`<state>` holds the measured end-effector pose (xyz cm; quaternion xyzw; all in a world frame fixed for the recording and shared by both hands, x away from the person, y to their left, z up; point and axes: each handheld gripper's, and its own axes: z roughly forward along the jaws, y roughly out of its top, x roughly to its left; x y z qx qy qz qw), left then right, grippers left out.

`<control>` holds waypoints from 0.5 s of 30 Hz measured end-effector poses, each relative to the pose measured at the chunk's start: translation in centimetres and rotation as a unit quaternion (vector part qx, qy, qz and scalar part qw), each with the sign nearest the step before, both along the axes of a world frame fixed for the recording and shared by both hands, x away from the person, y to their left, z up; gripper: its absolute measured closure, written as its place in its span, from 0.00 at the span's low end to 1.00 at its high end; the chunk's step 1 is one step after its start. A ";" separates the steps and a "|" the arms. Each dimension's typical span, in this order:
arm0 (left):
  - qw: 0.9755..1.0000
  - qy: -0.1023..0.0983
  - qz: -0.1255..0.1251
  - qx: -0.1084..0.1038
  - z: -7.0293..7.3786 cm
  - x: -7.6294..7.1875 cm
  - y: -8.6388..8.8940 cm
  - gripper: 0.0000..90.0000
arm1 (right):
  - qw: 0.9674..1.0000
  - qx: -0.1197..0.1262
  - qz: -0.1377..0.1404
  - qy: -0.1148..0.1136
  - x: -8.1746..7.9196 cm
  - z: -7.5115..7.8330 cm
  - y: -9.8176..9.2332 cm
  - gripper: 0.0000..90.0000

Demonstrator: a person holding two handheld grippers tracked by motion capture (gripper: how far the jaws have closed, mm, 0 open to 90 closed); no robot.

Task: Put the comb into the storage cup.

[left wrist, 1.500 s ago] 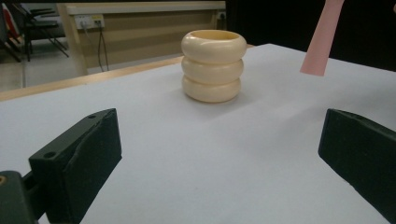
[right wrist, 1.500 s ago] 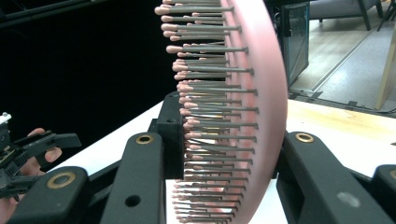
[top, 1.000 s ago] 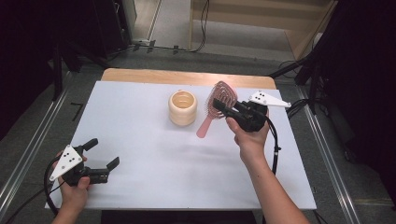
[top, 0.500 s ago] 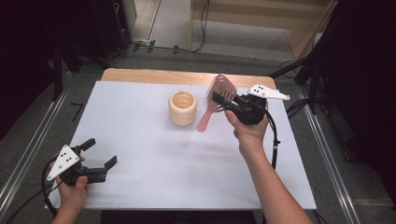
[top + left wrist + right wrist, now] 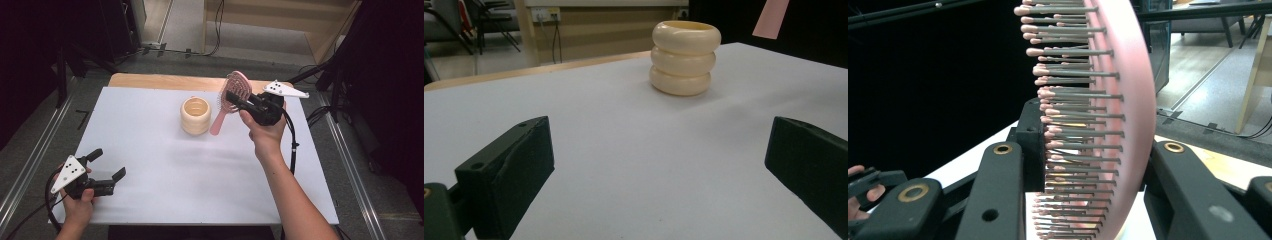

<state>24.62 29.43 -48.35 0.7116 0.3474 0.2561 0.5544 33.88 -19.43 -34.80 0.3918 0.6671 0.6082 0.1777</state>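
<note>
Between the jaws of the right gripper (image 5: 239, 101) sits the pink hairbrush (image 5: 234, 96) — clamped at its head, bristles against one jaw, handle angling down toward the white table (image 5: 165, 150). Just beside the handle stands a cream ringed cup (image 5: 195, 115), upright. Near the table's front left corner, the left gripper (image 5: 107, 170) hovers with jaws spread wide — nothing between them.

The pink hairbrush (image 5: 1108, 120) handle runs off the bottom edge.
</note>
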 end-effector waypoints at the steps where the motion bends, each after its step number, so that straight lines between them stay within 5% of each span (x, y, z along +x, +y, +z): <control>1: 1.000 0.000 0.000 0.000 0.0 0.0 0.0 0.00 | 1.000 -0.001 0.000 0.001 0.1 0.1 0.0 0.68; 15: 1.000 0.001 -0.002 0.001 0.0 0.0 -0.1 0.00 | 1.000 -0.001 -0.002 -0.006 1.1 1.1 0.3 0.68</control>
